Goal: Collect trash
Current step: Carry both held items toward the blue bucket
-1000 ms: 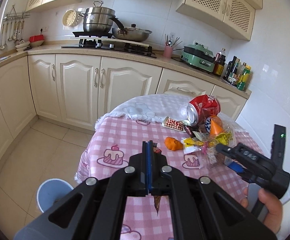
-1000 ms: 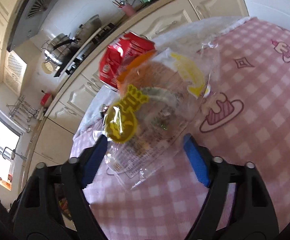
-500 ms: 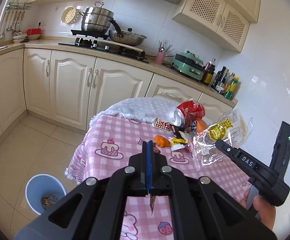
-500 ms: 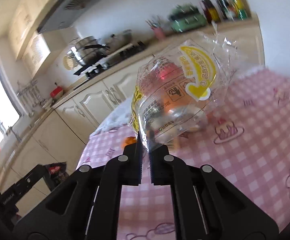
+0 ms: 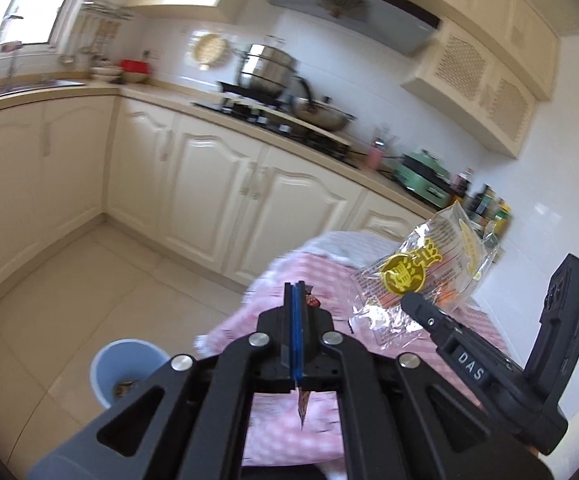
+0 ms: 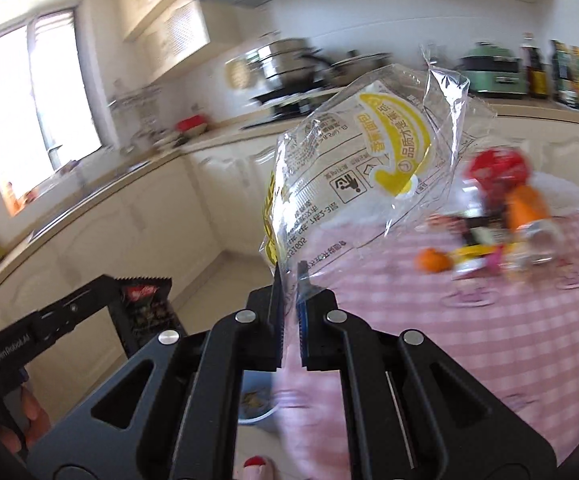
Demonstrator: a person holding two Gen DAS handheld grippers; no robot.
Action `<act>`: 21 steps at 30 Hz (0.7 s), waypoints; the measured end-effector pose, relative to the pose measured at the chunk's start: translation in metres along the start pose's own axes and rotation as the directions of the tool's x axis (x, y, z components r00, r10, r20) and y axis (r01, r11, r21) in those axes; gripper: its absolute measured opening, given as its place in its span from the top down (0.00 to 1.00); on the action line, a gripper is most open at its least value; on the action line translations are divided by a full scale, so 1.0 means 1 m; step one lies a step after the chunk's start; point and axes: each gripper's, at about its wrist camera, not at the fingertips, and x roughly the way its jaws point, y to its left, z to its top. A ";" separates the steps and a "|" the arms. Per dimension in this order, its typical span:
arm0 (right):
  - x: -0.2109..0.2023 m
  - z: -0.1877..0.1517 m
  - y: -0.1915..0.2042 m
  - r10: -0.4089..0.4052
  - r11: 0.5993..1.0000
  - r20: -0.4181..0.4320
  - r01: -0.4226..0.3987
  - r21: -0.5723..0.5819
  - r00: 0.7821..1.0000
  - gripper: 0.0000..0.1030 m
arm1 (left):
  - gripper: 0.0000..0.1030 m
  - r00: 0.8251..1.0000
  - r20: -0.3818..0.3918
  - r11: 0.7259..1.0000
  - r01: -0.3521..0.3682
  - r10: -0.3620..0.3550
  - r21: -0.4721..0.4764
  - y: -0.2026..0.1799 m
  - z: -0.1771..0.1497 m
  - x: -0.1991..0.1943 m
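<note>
My left gripper (image 5: 295, 286) is shut on a dark snack wrapper (image 5: 302, 406), seen edge-on between the blue pads; the right wrist view shows that wrapper (image 6: 145, 308) flat at the lower left. My right gripper (image 6: 289, 270) is shut on the corner of a clear plastic bag with yellow print (image 6: 369, 168), which stands up above its fingers. The left wrist view has the bag (image 5: 429, 264) hanging over the table's edge. A light blue bin (image 5: 125, 364) with some scraps inside stands on the floor tiles, below and left of both grippers.
On the pink checked tablecloth (image 6: 469, 340) lie a crushed red can (image 6: 497, 168), an orange peel (image 6: 431, 260) and several wrappers, blurred. Cream cabinets (image 5: 217, 200) and a worktop with pots run behind. Bare floor tiles (image 5: 69, 280) lie left of the table.
The right gripper shut on the clear bag, lifted it off the table and rolled upright. Both grippers swung left, away from the trash pile and towards the table's edge above the bin.
</note>
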 end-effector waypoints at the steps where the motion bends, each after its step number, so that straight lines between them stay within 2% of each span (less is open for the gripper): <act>1: 0.008 -0.002 0.010 0.016 1.000 -0.013 -0.016 -0.014 1.000 0.94 | 1.00 1.000 0.003 1.000 -0.021 0.021 -0.013 0.011 0.000 -0.004; 4: 0.031 -0.009 0.041 0.058 0.997 -0.057 -0.061 -0.054 0.997 0.94 | 1.00 0.998 0.008 0.997 -0.065 0.065 -0.049 0.040 -0.001 -0.014; 11: 0.075 -0.031 0.088 0.094 0.987 -0.150 -0.112 -0.119 0.984 0.94 | 1.00 0.987 -0.010 0.981 -0.158 0.158 -0.113 0.099 -0.006 -0.014; 21: 0.145 -0.075 0.111 0.064 0.977 -0.280 -0.117 -0.178 0.958 0.94 | 1.00 0.964 -0.105 0.953 -0.259 0.245 -0.154 0.160 -0.027 0.033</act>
